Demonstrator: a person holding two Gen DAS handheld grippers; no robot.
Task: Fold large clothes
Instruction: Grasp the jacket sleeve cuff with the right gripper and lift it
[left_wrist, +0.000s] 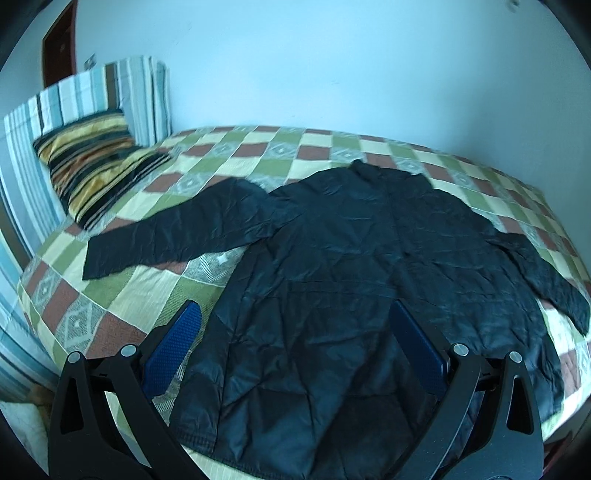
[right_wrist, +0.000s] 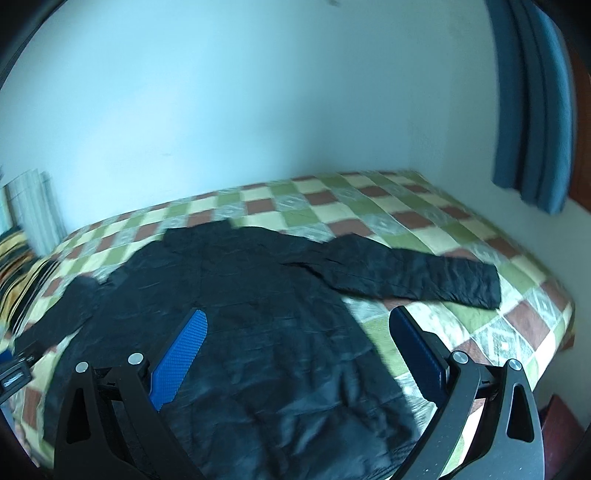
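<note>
A large black jacket (left_wrist: 351, 266) lies flat on the checkered bed cover (left_wrist: 236, 151), collar toward the wall, both sleeves spread out to the sides. My left gripper (left_wrist: 295, 314) is open and empty, above the jacket's lower left part near the hem. The same jacket (right_wrist: 240, 314) shows in the right wrist view with its right sleeve (right_wrist: 424, 277) stretched out over the bed cover (right_wrist: 369, 199). My right gripper (right_wrist: 297, 317) is open and empty, above the jacket's lower right side.
A striped pillow (left_wrist: 92, 170) leans on a striped headboard cover (left_wrist: 92, 96) at the bed's left end. A blue curtain (right_wrist: 532, 110) hangs at the right. The wall runs along the bed's far side. The bed's right edge (right_wrist: 561, 325) drops off.
</note>
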